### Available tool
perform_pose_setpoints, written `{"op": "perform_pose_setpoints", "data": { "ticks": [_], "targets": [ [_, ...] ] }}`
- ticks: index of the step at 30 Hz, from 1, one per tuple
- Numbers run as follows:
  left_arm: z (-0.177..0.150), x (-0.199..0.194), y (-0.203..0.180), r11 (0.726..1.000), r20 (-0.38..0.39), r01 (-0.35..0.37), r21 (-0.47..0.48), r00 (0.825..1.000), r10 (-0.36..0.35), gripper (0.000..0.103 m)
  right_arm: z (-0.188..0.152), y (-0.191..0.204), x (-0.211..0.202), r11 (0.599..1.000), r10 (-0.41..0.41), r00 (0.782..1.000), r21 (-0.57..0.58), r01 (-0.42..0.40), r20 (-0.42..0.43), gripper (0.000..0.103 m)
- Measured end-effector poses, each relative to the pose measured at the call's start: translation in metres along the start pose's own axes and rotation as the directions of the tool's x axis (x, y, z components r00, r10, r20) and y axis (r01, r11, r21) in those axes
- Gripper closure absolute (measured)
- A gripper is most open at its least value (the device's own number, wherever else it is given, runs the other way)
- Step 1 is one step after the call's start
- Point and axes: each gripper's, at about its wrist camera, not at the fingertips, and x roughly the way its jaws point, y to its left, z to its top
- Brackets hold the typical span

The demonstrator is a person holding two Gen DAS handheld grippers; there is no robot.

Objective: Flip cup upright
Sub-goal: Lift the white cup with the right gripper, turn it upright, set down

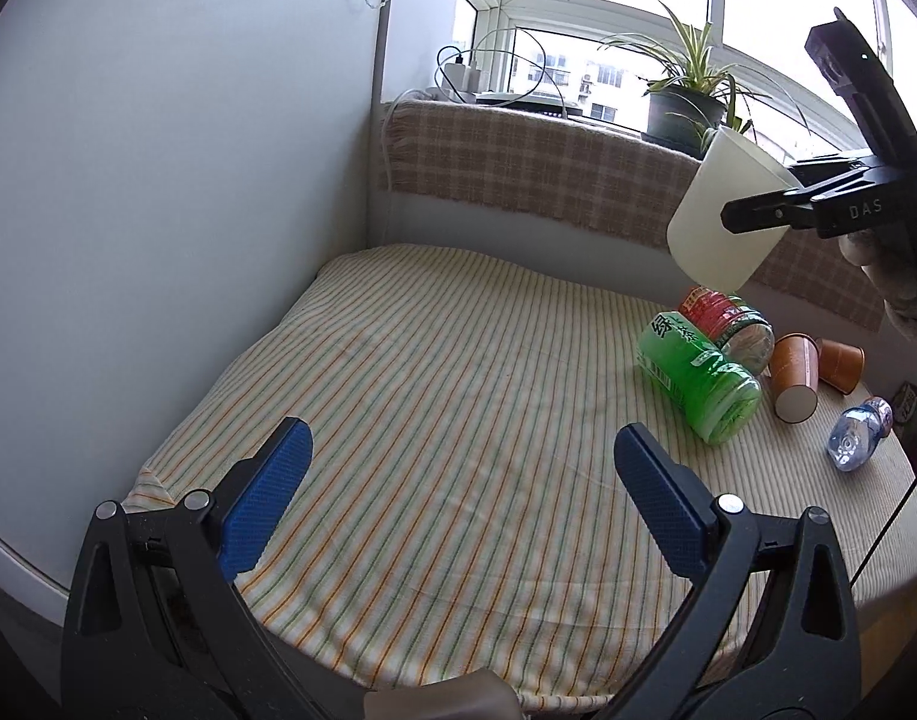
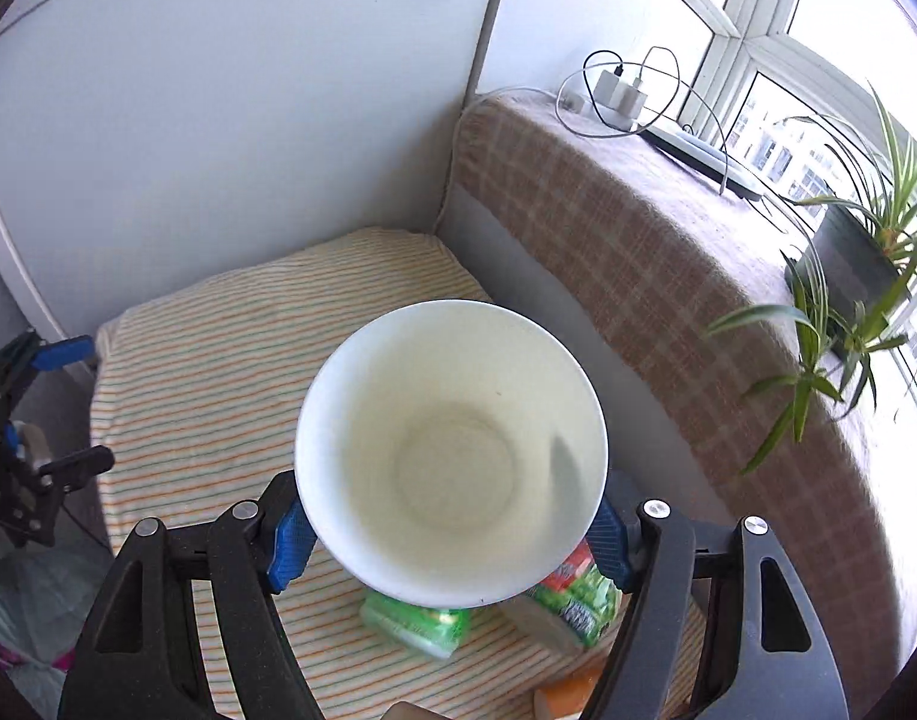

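One white cup is held in the air by the right gripper.

The cup is clamped between the two blue fingers, its open mouth turned toward the right wrist camera, above the striped desk. The left gripper is spread wide and holds nothing. On the desk at 3 o'clock, two green bottles, two brown cups and one clear bottle are counted.

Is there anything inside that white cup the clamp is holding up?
Nothing shows inside the white cup: the right wrist view looks straight into its mouth, down to a bare, faintly stained bottom. The right gripper clamps its sides. Beneath it, the cup partly covers two green bottles on the striped cloth.
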Motion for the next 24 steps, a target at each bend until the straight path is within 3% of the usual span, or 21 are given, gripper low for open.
{"op": "perform_pose_setpoints", "data": {
  "ticks": [6, 12, 21, 24],
  "targets": [
    [-0.006, -0.003, -0.023, 0.997, -0.004, 0.059, 0.044, 0.998, -0.059, 0.001, -0.069, 0.009, -0.045, 0.982, 0.086, 0.996, 0.172, -0.08, -0.027, 0.03],
    [-0.014, -0.002, -0.046, 0.99, -0.023, 0.111, 0.088, 0.994, -0.11, 0.001, -0.141, 0.016, -0.062, 0.913, 0.201, 0.972, 0.383, -0.142, -0.119, 0.03],
    [-0.019, -0.014, -0.06, 0.984, -0.016, 0.137, 0.112, 0.991, -0.136, 0.001, -0.2, -0.003, -0.031, 0.759, 0.364, 0.913, 0.627, -0.175, -0.185, 0.03],
    [-0.018, -0.018, -0.057, 0.986, -0.004, 0.123, 0.111, 0.992, -0.123, 0.001, -0.204, -0.007, -0.013, 0.744, 0.37, 0.909, 0.648, -0.166, -0.192, 0.03]
  ]
}}
